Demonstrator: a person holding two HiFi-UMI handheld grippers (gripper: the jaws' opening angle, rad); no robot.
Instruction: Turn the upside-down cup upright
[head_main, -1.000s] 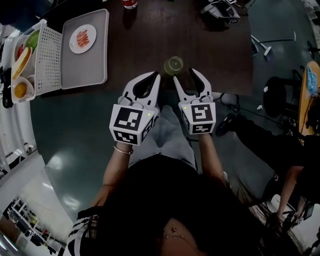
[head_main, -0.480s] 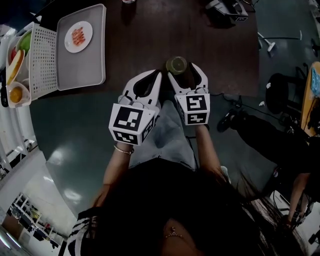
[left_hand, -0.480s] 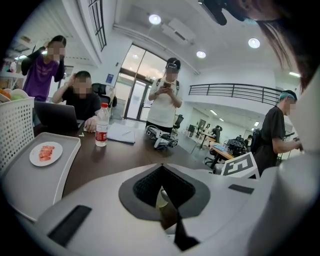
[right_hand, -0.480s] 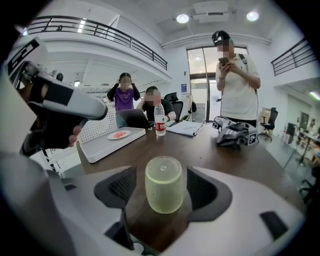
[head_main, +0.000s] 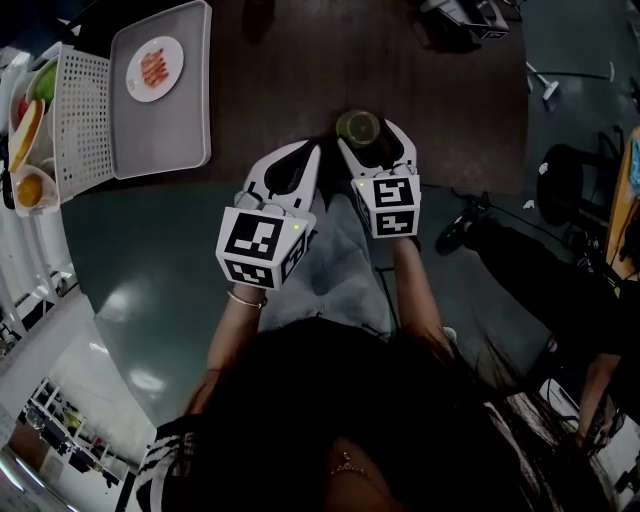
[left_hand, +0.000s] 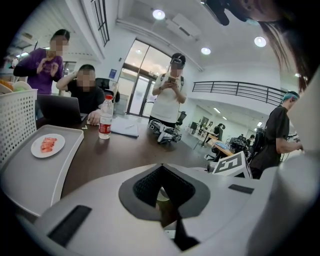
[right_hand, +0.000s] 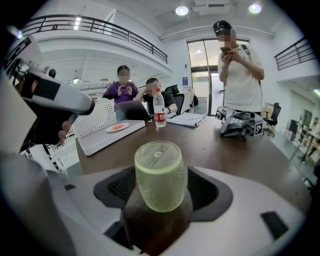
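A translucent green cup (head_main: 357, 127) stands upside down near the front edge of the dark table (head_main: 280, 70). My right gripper (head_main: 372, 136) reaches around it, jaws opening. The cup (right_hand: 160, 175) sits between them with a gap on each side, so the pads do not press it. My left gripper (head_main: 311, 152) hovers just left of the right one, shut and empty. In the left gripper view its closed jaws (left_hand: 161, 169) fill the lower frame, with only a sliver of the cup (left_hand: 161, 196) showing through them.
A grey tray (head_main: 190, 110) with a small plate of food (head_main: 153, 68) lies at the table's left, beside a white perforated basket (head_main: 80, 110). A water bottle (right_hand: 159, 112), papers and a grey device (right_hand: 241, 125) sit farther back. People sit and stand beyond the table.
My right gripper has moved forward and down, and its jaws have spread to either side of the cup. The left gripper has sunk slightly and stays shut.
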